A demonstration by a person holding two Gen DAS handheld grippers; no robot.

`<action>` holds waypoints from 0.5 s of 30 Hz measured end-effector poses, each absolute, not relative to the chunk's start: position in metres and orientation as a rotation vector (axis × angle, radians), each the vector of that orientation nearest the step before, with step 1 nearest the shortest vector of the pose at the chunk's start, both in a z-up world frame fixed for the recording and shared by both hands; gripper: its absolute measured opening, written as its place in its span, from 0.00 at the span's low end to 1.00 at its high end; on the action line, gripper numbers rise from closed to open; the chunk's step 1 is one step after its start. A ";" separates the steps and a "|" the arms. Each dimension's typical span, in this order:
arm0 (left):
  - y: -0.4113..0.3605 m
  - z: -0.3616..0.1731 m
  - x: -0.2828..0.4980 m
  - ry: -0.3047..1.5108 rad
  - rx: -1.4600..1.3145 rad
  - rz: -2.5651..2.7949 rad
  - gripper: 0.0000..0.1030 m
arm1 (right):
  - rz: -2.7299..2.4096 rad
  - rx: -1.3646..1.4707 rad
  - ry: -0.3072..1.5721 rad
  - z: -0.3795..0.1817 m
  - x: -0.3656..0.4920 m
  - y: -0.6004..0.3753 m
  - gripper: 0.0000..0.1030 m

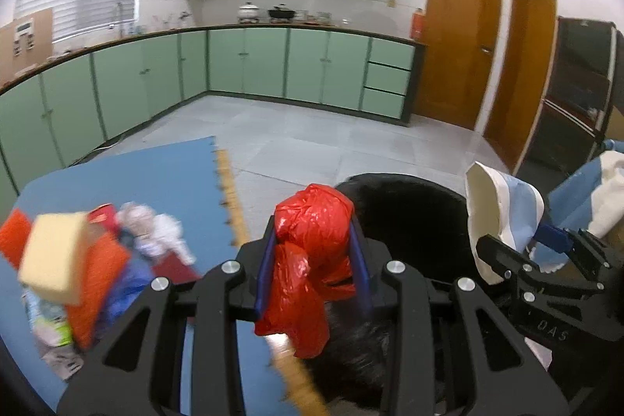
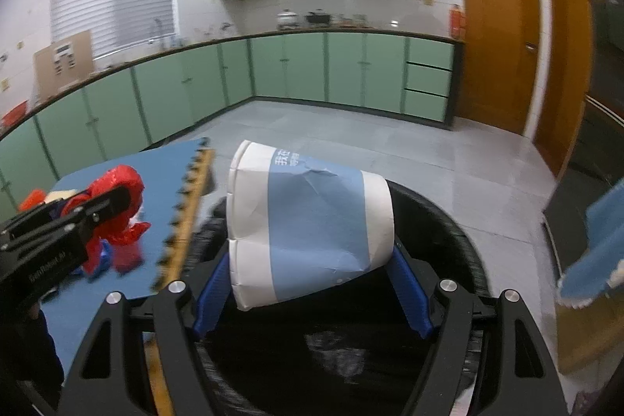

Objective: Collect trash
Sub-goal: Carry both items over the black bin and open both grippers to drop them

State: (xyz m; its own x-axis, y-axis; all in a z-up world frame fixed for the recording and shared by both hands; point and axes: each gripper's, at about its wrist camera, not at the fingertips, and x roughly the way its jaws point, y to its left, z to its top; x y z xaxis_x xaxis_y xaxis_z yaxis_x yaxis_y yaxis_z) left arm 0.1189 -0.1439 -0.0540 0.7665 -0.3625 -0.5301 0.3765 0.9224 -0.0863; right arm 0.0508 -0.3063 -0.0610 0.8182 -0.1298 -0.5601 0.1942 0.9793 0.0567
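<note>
Left wrist view, red bag (image 1: 312, 248) pinched in left claw (image 1: 314, 268), seemingly over black bin (image 1: 409, 209)

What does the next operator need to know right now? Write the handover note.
Left tool: shut on the red plastic bag, held near the rim of the black bin.
Right tool: shut on the crumpled blue-and-white paper cup, held over the bin's black liner.
Both pieces are picked up; neither has been dropped in yet.
Left to do: release both into the bin, then go back to the pile on the blue mat, which includes a yellow sponge, orange packaging and white crumpled wrappers.
</note>
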 end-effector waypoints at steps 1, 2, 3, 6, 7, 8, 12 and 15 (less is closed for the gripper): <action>-0.156 -0.056 0.121 0.570 0.033 -0.418 0.31 | -0.188 0.118 0.589 -0.062 0.049 -0.312 0.71; -0.162 -0.057 0.122 0.570 0.037 -0.426 0.31 | -0.201 0.123 0.591 -0.064 0.048 -0.318 0.71; -0.169 -0.059 0.124 0.571 0.041 -0.436 0.31 | -0.216 0.129 0.594 -0.066 0.047 -0.325 0.71; -0.187 -0.065 0.127 0.584 0.048 -0.464 0.31 | -0.244 0.138 0.610 -0.073 0.046 -0.336 0.71; -0.195 -0.067 0.129 0.589 0.054 -0.477 0.31 | -0.252 0.142 0.615 -0.075 0.047 -0.340 0.71; -0.202 -0.070 0.130 0.593 0.060 -0.483 0.31 | -0.259 0.150 0.619 -0.078 0.048 -0.344 0.71; -0.221 -0.080 0.137 0.633 0.069 -0.519 0.37 | -0.287 0.161 0.632 -0.085 0.049 -0.358 0.73; -0.227 -0.082 0.139 0.656 0.057 -0.549 0.59 | -0.312 0.159 0.646 -0.090 0.047 -0.365 0.86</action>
